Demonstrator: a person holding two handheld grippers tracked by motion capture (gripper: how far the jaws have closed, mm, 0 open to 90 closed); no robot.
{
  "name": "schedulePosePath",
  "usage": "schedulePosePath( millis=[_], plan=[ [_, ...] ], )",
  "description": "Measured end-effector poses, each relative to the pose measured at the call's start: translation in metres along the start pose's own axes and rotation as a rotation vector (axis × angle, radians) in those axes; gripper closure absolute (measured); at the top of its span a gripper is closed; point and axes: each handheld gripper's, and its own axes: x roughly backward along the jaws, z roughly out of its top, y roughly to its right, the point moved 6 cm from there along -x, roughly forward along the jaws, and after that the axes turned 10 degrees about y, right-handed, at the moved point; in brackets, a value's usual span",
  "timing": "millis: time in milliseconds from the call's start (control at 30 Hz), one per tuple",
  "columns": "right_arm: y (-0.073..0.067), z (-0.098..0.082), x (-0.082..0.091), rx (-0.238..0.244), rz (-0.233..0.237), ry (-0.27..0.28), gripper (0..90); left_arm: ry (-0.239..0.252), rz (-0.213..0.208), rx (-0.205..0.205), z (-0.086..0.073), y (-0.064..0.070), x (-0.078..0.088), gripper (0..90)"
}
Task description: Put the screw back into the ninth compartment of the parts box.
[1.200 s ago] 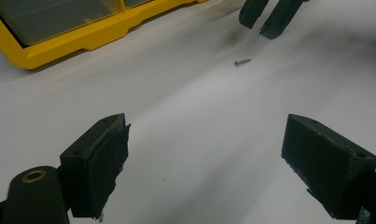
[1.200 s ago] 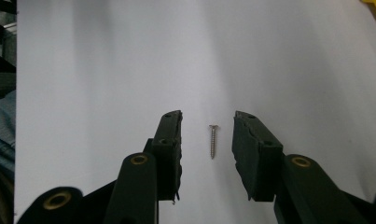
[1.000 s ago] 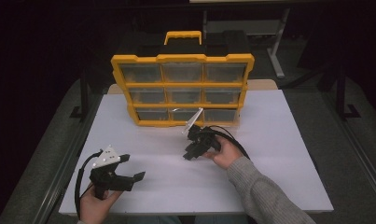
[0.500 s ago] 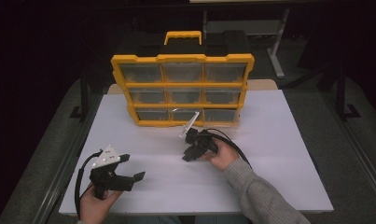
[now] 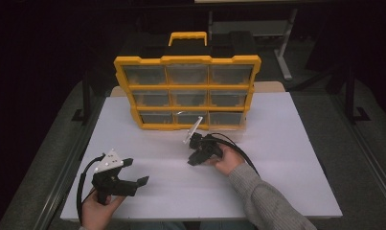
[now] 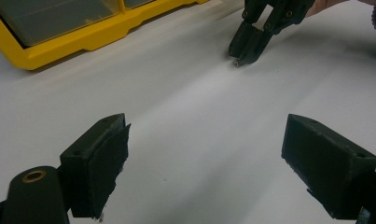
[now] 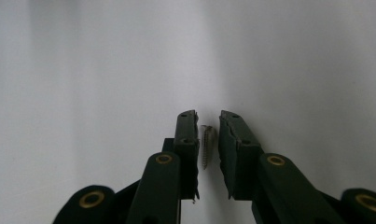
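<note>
- High view: white table [image 5: 286,158], yellow organizer [image 5: 187,91] of clear drawers standing at the far side, all drawers look pushed in.
- My left gripper [image 5: 133,173] sits near the front-left corner, jaws spread wide, nothing between them, table surface bare under it in the left gripper view.
- My right gripper [image 5: 194,160] is tipped down onto the table just in front of the organizer; jaws have just been closing, now nearly together.
- Right gripper view: small screw [image 7: 205,145] lies between the pads, lengthwise along the jaws. Slim gap looks open on at least one side, so I read it as not yet pinched.
- Left gripper view: same screw [image 6: 235,64] peeking out at the right gripper's tips, on the table.
- Handling, my guess: tiny, light, stiff metal, threaded so some bite, but round, so it may roll or squirt out. Best taken across the shank, mid-length, centred on the pads.
</note>
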Motion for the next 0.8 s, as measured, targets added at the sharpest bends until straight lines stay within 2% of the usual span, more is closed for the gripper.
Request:
schedulePosePath(
  millis=[467, 800],
  plan=[
    [0.0013, -0.0008, -0.0027, 0.033, -0.022, -0.024, 84.7, 0.0, -0.001, -0.007, 0.0003, -0.0001, 0.0003, 14.2],
    [0.0035, -0.0014, -0.0026, 0.009, -0.006, -0.021, 86.1, 0.0, -0.002, -0.004, 0.0002, 0.0002, -0.0001, 14.2]
  ],
)
